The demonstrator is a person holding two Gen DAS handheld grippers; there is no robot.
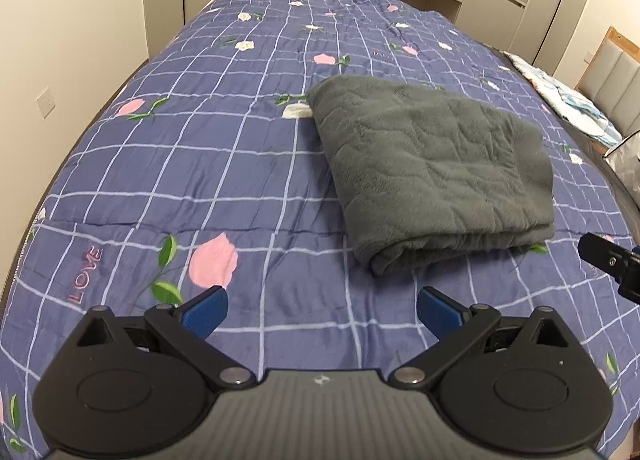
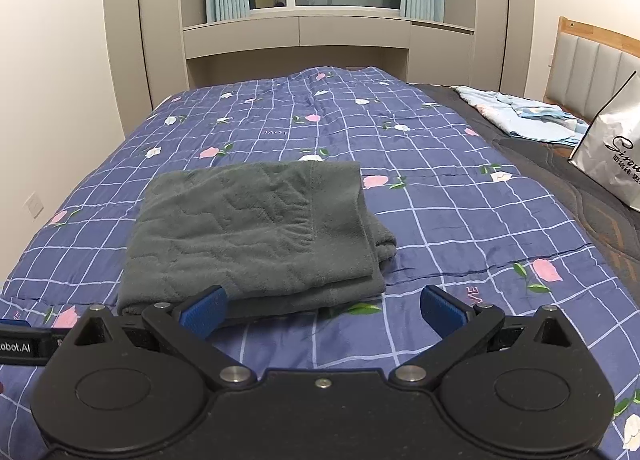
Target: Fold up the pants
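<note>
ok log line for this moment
pants: folded on quilt | left tool: open, empty | right tool: open, empty

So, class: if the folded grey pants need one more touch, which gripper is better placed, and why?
Probably the right gripper: its open jaws sit at the near edge of the pants. The left gripper, also open, is off to their side.
</note>
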